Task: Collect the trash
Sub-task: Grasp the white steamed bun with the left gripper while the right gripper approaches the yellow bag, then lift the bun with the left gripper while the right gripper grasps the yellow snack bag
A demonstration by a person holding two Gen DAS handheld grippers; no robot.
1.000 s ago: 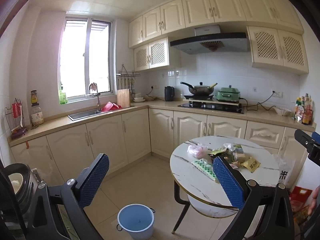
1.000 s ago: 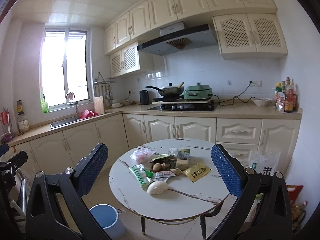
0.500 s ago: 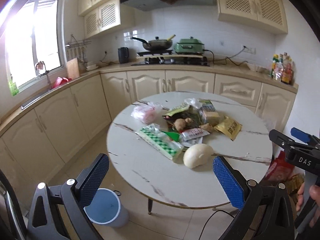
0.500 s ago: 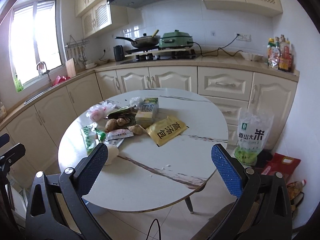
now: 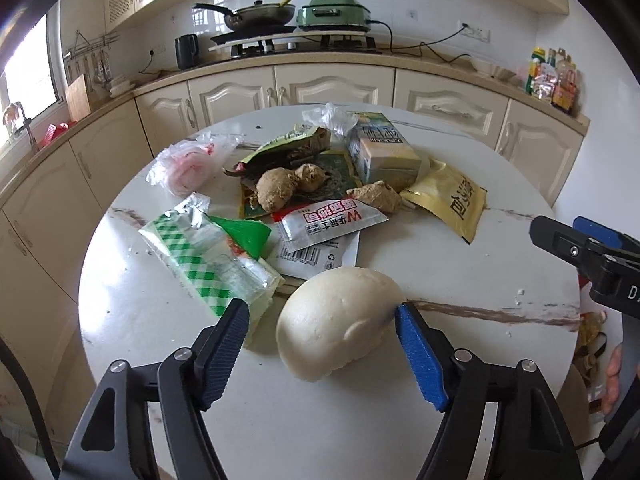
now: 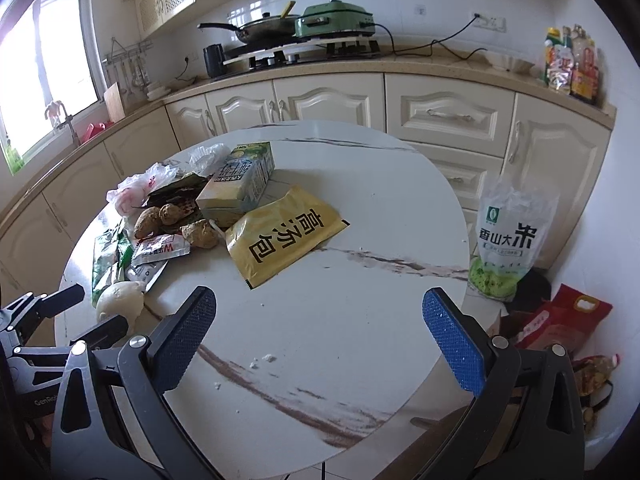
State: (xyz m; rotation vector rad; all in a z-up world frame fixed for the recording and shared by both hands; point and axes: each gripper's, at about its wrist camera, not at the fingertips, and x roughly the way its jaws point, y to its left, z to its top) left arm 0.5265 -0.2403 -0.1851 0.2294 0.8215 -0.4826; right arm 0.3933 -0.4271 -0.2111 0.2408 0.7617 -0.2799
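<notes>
A: What has changed for the left tool [image 5: 322,322] since half a second ago?

B: It has come down and forward over the round worktop [image 5: 460,272]; the white steamed bun [image 5: 340,322], which then lay ahead of the pads, now sits between them. The right pad [image 5: 418,354] touches the bun's side — the left pad [image 5: 222,354] stands just clear of it; so the tool is spread, not yet clenched on anything. The blue bin seen on the floor earlier has dropped out of view.

A: And the rest of the trash?

B: Beyond the bun, unmoved: the green-checked wrapper [image 5: 208,264], the red-and-white sachet [image 5: 330,222], the ginger pieces [image 5: 286,186], the pink plastic bag [image 5: 188,166], the carton [image 5: 382,152] and the yellow pouch [image 5: 452,198].

A: The right tool [image 6: 320,336]?

B: Released, jaws wide, hovering over a bare stretch of worktop with a few white crumbs [image 6: 266,358]; it has closed in slightly — the yellow pouch [image 6: 280,236] lies nearer its pads than before; the bun [image 6: 120,302] shows at its far left, by the left tool's fingers [image 6: 100,334].
</notes>
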